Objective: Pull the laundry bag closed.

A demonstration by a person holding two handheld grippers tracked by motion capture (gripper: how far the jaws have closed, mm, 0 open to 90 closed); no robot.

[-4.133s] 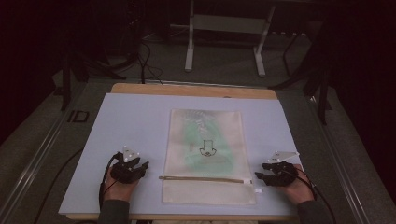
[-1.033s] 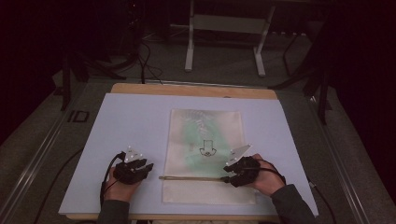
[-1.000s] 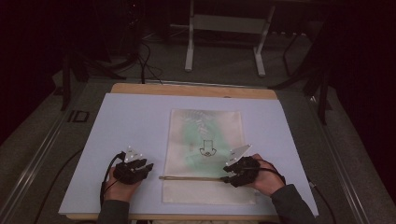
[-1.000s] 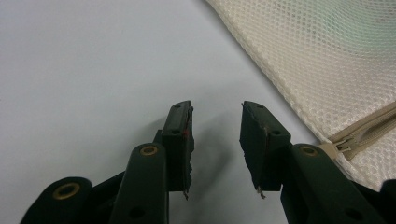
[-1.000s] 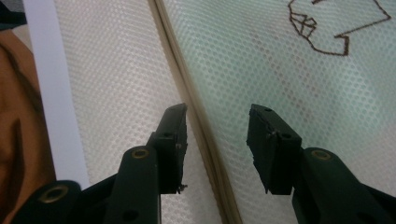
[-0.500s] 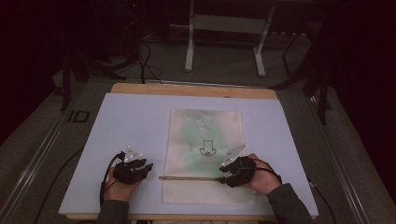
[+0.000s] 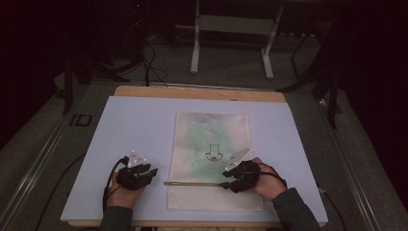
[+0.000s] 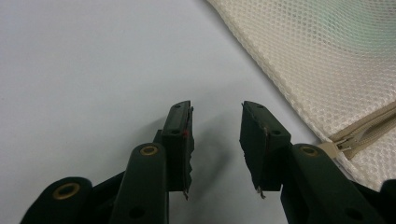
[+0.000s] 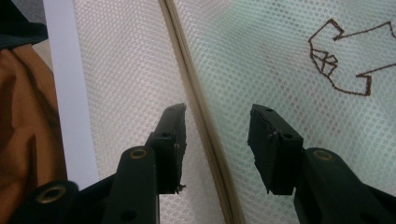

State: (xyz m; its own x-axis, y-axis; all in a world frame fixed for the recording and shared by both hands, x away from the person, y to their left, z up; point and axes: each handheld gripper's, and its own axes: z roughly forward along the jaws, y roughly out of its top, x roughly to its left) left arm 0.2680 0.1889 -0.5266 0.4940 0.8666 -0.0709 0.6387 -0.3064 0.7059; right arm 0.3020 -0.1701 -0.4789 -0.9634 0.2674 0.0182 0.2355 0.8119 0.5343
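We work on a cream mesh laundry bag (image 7: 211, 161) with a green garment showing faintly through it and a brown outline figure stitched on its face; it lies flat at the middle of the pale lavender table mat (image 7: 134, 130). A beige zipper (image 7: 192, 183) runs across the bag near its 6 o'clock edge.

Our right gripper (image 7: 230, 183) hovers over the zipper toward its 3 o'clock end. In the right gripper view its jaws stand spread on either side of the zipper line (image 9: 205, 121), with nothing pinched between them.

Our left gripper (image 7: 146, 172) rests on the mat just beside the bag's 9 o'clock edge. Its jaws are also spread and empty, and in the left gripper view the zipper's end (image 8: 348, 142) sits at about 3 o'clock from them, close but apart.

We judge the job barely begun: the zipper looks fully closed, and neither gripper has a hold on the bag or the pull. We cannot make out the pull tab itself. What is left, as we read it, is to pin the bag, catch the slider and run it along the zipper.
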